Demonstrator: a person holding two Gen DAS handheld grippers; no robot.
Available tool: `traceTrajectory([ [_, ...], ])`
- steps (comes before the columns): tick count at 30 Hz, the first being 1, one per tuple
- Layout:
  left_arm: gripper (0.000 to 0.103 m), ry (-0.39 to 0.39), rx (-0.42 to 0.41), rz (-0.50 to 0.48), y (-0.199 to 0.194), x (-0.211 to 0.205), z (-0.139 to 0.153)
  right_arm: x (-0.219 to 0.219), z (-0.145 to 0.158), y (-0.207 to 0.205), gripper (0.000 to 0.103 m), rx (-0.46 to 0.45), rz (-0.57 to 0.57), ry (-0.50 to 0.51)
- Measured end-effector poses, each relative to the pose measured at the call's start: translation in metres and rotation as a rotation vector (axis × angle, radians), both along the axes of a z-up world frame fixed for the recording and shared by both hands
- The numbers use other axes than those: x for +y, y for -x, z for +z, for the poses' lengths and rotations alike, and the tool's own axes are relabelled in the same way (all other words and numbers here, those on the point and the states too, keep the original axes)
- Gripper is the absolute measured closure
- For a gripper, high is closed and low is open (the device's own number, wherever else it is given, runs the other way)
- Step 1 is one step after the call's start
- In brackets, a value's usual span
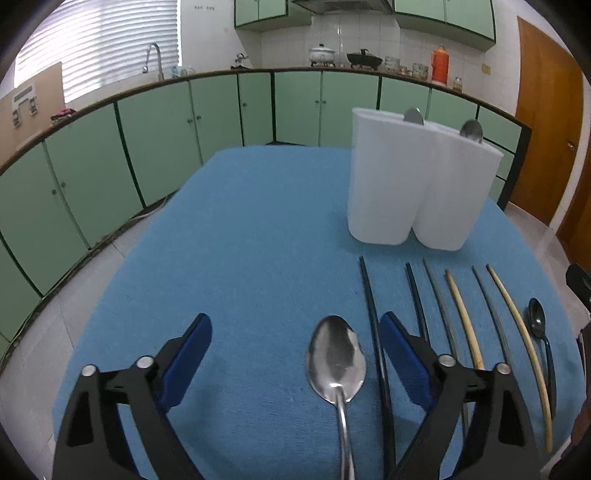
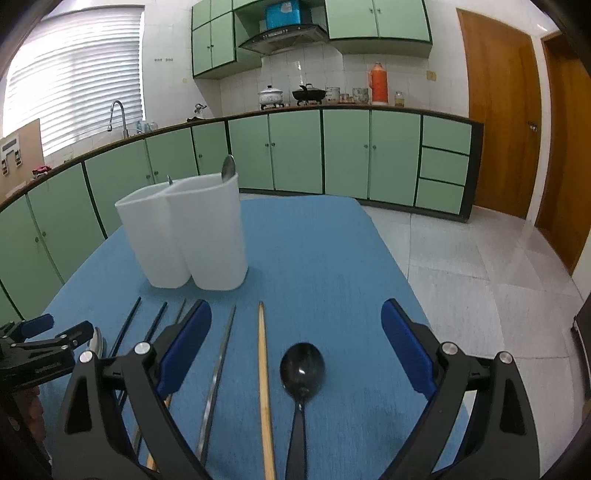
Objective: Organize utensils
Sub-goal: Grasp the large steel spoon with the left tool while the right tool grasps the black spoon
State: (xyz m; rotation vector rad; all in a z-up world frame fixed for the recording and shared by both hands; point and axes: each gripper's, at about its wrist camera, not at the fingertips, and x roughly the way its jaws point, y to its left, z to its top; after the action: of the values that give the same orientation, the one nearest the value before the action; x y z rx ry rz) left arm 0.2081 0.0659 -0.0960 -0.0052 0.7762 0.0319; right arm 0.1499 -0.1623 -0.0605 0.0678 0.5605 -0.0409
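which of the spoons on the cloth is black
The black spoon between the right gripper's open fingers; the other loose spoon is shiny silver.

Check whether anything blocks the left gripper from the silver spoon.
Nothing visible does. The silver spoon lies on bare blue cloth between the open left gripper's fingers; a black chopstick lies just beside it.

- Mint-green base cabinets (image 2: 295, 151) under a dark counter.
- Matching wall cabinets (image 2: 376, 18) flank a range hood (image 2: 284, 35).
- White-tiled wall (image 2: 332, 70), slatted window blinds (image 2: 74, 70), wooden door (image 2: 498, 118), pale floor tiles (image 2: 480, 280).
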Motion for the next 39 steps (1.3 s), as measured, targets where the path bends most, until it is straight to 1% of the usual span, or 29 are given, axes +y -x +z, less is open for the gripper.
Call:
traceTrajectory([
  [1, 0.022, 0.008, 0.011, -0.006, -0.002, -0.001, -0.003, -0.001, -0.001, 0.000, 0.013, 0.003, -0.001, -0.003],
  [6, 0.029, 0.044, 0.048, -0.025, -0.007, -0.002, -0.013, -0.003, -0.002, -0.004, 0.013, 0.011, 0.003, -0.005],
  [8, 0.033, 0.058, 0.059, -0.034, -0.008, -0.002, -0.017, -0.002, -0.004, -0.005, 0.013, 0.016, 0.005, -0.005],
  [10, 0.041, 0.074, 0.073, -0.044, -0.010, -0.002, -0.020, -0.001, -0.005, -0.006, 0.013, 0.022, 0.007, -0.003],
  [12, 0.042, 0.075, 0.070, -0.049, -0.010, -0.002, -0.021, 0.000, -0.007, -0.007, 0.013, 0.028, 0.012, 0.005],
  [14, 0.048, 0.087, 0.070, -0.060, -0.009, 0.000, -0.020, 0.002, -0.008, -0.007, 0.013, 0.035, 0.016, 0.013],
  [16, 0.060, 0.099, 0.070, -0.068, -0.009, 0.001, -0.020, 0.003, -0.010, -0.009, 0.013, 0.052, 0.013, 0.031],
  [19, 0.068, 0.113, 0.070, -0.091, -0.008, 0.002, -0.021, 0.004, -0.013, -0.011, 0.013, 0.077, 0.010, 0.042],
  [20, 0.068, 0.118, 0.068, -0.099, -0.008, 0.002, -0.021, 0.004, -0.014, -0.012, 0.015, 0.089, 0.010, 0.046],
  [21, 0.068, 0.121, 0.066, -0.104, -0.008, 0.002, -0.021, 0.004, -0.016, -0.013, 0.021, 0.105, 0.009, 0.052],
  [22, 0.068, 0.122, 0.064, -0.109, -0.008, 0.002, -0.021, 0.003, -0.018, -0.015, 0.024, 0.124, 0.008, 0.058],
  [26, 0.069, 0.124, 0.046, -0.111, -0.007, 0.005, -0.018, -0.002, -0.026, -0.017, 0.028, 0.165, 0.008, 0.052],
  [28, 0.069, 0.109, 0.030, -0.110, -0.008, 0.004, -0.015, -0.005, -0.030, -0.018, 0.032, 0.180, 0.011, 0.048],
  [31, 0.069, 0.102, 0.019, -0.111, -0.008, 0.005, -0.013, -0.008, -0.035, -0.023, 0.036, 0.202, 0.004, 0.045],
  [39, 0.069, 0.080, 0.006, -0.120, -0.012, 0.004, -0.011, -0.011, -0.043, -0.033, 0.041, 0.245, 0.003, 0.044],
])
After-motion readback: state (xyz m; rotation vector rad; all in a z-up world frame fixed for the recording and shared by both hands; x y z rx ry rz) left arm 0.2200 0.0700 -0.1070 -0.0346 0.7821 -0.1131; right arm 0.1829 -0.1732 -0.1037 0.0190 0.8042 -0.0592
